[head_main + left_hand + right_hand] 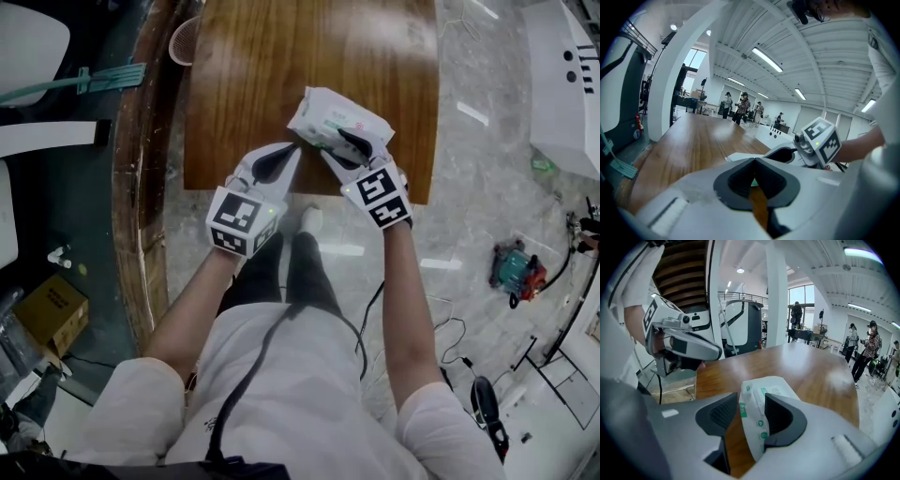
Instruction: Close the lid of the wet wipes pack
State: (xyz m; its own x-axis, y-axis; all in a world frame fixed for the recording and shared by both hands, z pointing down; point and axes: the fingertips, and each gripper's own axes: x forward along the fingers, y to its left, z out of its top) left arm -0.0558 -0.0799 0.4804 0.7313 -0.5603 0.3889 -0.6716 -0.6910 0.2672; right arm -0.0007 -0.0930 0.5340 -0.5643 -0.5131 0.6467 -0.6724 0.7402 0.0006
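Left claw (753, 161): we see its jaws closed on the near edge of the wet wipes pack (339, 114).
Right claw (752, 412): jaws wide apart, straddling the pack's end without clamping it.
Pack position: on the wooden desk (272, 75), near its front edge.
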